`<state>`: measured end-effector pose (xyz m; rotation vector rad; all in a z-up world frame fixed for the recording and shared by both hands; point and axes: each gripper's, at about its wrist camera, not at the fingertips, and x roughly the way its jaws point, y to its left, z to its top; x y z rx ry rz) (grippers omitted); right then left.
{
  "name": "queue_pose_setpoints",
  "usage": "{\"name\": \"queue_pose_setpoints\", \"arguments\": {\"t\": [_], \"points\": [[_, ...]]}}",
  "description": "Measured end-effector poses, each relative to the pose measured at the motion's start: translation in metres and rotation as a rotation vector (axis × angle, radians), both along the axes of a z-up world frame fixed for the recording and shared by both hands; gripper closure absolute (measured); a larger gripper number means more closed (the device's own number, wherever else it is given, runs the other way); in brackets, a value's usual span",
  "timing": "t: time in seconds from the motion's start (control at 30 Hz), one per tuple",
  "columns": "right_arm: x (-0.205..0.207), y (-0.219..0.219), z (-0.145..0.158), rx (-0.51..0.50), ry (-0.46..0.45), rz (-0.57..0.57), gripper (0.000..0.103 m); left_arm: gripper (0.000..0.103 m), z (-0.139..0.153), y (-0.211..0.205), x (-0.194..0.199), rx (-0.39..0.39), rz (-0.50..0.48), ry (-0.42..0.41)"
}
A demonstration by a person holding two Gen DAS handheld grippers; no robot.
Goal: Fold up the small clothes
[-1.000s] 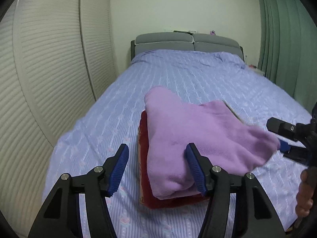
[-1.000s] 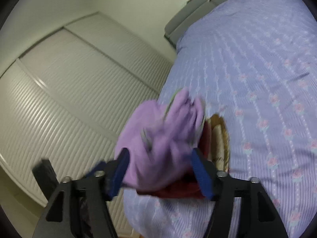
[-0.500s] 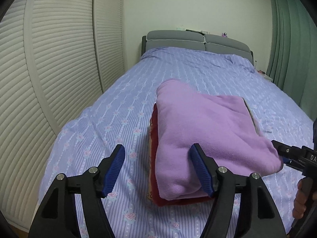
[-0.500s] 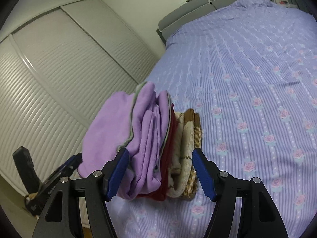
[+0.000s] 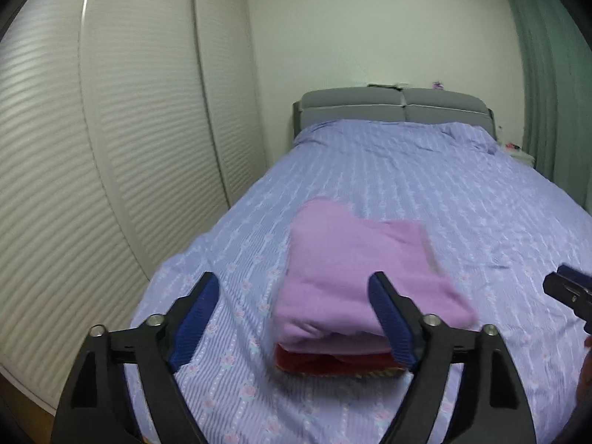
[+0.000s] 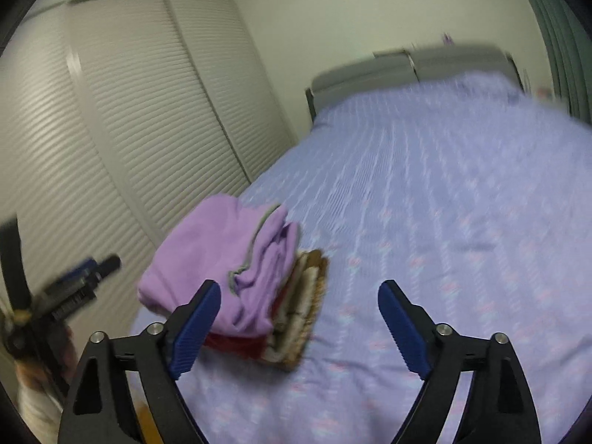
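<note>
On the bed's near end lay the folded purple garment atop the stack — long axis toward the headboard — while my left gripper and right gripper had just opened wide, empty.

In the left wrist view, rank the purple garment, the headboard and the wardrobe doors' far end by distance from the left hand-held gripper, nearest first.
1. Purple garment: folded on top of the stack, just ahead of the left hand-held gripper, towards its right finger.
2. Wardrobe doors, far end: left of the bed.
3. Headboard: at the bed's far end, against the wall.
</note>
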<state>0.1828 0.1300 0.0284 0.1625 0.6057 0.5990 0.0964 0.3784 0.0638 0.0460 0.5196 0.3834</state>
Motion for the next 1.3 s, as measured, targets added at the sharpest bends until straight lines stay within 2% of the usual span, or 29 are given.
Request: {"name": "queue_pose_setpoints", "arguments": {"t": [0.1, 0.13, 0.23, 0.3, 0.5, 0.7, 1.0, 1.3], "points": [[-0.011, -0.028, 0.012, -0.055, -0.044, 0.0, 0.011, 0.011, 0.009, -0.04, -0.013, 0.037, -0.023, 0.005], [-0.017, -0.041, 0.019, -0.063, -0.053, -0.001, 0.01, 0.006, 0.01, -0.051, -0.016, 0.036, -0.028, 0.006], [-0.031, -0.075, 0.028, -0.075, -0.059, 0.003, 0.008, 0.002, 0.012, -0.089, -0.025, 0.006, -0.082, -0.005], [-0.039, -0.095, 0.03, -0.077, -0.056, -0.005, 0.008, 0.002, 0.01, -0.114, -0.032, -0.014, -0.123, -0.01], [-0.07, -0.16, 0.038, -0.12, -0.083, -0.053, 0.007, 0.0, 0.007, -0.189, -0.042, 0.028, -0.22, -0.029], [-0.105, -0.219, 0.036, -0.181, -0.108, -0.138, 0.006, 0.0, -0.005, -0.251, -0.057, -0.038, -0.308, -0.029], [-0.14, -0.287, 0.031, -0.196, -0.087, -0.185, 0.006, 0.0, -0.023, -0.317, -0.072, -0.065, -0.369, 0.001], [-0.155, -0.323, 0.025, -0.167, -0.073, -0.225, 0.006, 0.0, -0.024, -0.348, -0.081, -0.078, -0.396, 0.004]]}}
